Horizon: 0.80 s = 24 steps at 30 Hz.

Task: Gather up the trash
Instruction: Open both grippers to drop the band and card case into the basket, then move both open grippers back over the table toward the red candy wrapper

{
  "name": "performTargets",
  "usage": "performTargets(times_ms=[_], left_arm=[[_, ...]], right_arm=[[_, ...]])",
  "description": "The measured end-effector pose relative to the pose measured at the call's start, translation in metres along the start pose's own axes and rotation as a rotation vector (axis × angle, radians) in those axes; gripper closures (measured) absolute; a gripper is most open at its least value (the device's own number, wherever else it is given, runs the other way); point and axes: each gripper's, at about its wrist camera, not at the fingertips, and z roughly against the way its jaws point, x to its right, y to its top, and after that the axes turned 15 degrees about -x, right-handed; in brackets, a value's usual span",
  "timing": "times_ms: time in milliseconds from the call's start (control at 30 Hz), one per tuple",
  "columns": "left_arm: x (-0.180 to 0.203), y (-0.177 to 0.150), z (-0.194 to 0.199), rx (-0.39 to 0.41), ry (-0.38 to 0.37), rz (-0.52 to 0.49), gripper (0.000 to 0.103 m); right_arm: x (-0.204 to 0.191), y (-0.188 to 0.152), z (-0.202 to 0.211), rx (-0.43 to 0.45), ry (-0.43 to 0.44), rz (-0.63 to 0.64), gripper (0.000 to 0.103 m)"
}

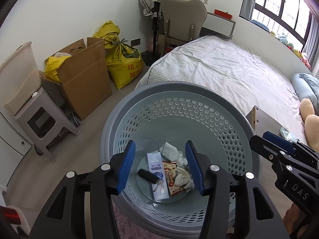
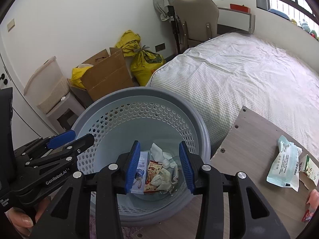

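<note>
A grey perforated basket (image 1: 179, 91) (image 2: 139, 93) stands on the floor by the bed. At its bottom lie a blue-white carton (image 1: 156, 176) (image 2: 140, 171), a red snack wrapper (image 1: 171, 177) (image 2: 152, 173), crumpled white tissues (image 1: 171, 152) (image 2: 161, 155) and a black object (image 1: 147, 176). My left gripper (image 1: 160, 167) hovers open and empty above the basket mouth. My right gripper (image 2: 159, 166) is also open and empty above it. On the wooden board (image 2: 249, 139) to the right lie a pale green packet (image 2: 284, 168) and a small green-white box (image 2: 310, 167).
A bed (image 1: 229, 69) with checked sheet lies right of the basket. Cardboard box (image 1: 83, 75), yellow sacks (image 1: 123, 63), a plastic stool with a bin (image 1: 35, 119) line the left wall. A chair (image 1: 183, 20) and fan stand at the back. A red item (image 2: 307, 215) lies at the board's right edge.
</note>
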Motion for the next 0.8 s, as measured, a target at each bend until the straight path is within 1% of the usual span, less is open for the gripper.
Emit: performTargets(times_ms=[333, 400, 700, 800], left_arm=[[-0.001, -0.002, 0.006, 0.008, 0.003, 0.009, 0.048], [-0.001, -0.003, 0.007, 0.012, 0.006, 0.010, 0.048], [-0.004, -0.006, 0.013, 0.025, 0.009, 0.018, 0.045], [-0.005, -0.008, 0.017, 0.031, 0.008, 0.017, 0.042]], right_arm=[[0.000, -0.001, 0.005, 0.011, -0.002, 0.001, 0.059], [0.000, -0.002, 0.006, 0.012, -0.004, 0.001, 0.056], [-0.004, -0.005, 0.012, 0.024, -0.015, 0.002, 0.055], [-0.005, -0.008, 0.014, 0.028, -0.020, 0.003, 0.055]])
